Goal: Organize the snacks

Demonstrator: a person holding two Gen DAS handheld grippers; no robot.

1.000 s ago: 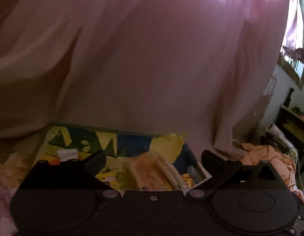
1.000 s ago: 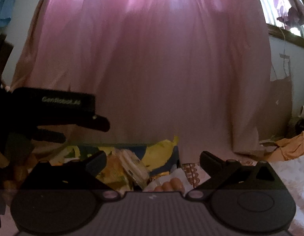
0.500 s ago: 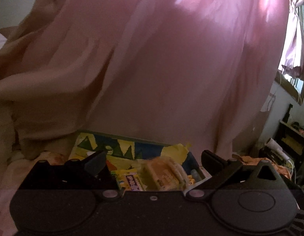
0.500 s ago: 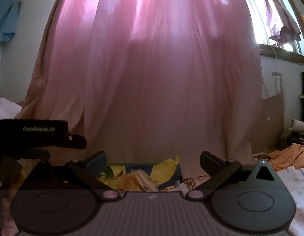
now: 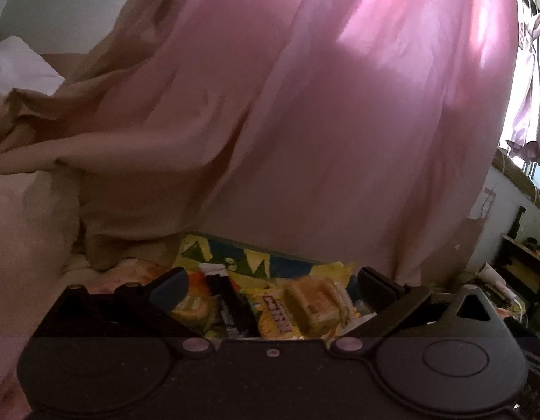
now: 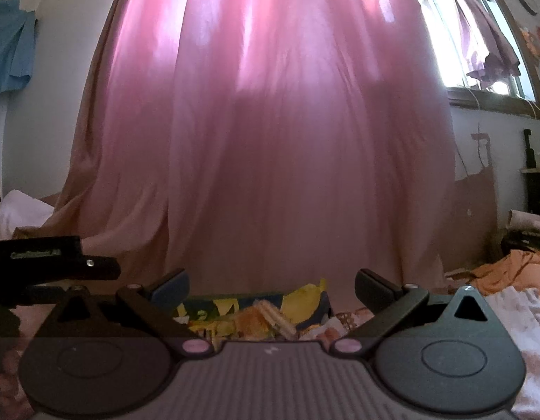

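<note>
A colourful yellow-and-blue box (image 5: 235, 255) lies on the bed and holds several snacks: an orange wrapped sandwich cake (image 5: 313, 302), a yellow packet (image 5: 271, 315) and a dark bar (image 5: 231, 306). My left gripper (image 5: 271, 280) is open and empty, just in front of and above the box. My right gripper (image 6: 270, 281) is open and empty, farther back; the box (image 6: 305, 295) and the orange cake (image 6: 266, 313) show low between its fingers. The left gripper's body (image 6: 42, 262) shows at the left of the right wrist view.
A pink curtain (image 6: 270, 122) hangs right behind the box. A white pillow (image 5: 18, 66) lies at the left. Orange cloth (image 6: 507, 269) and white bedding (image 6: 514, 311) lie at the right. A dark shelf (image 5: 525, 273) stands at the far right by a window (image 6: 480, 35).
Both grippers have tilted up and drawn back, so the box and snacks sit lower and smaller in view. Both stay open and empty.
</note>
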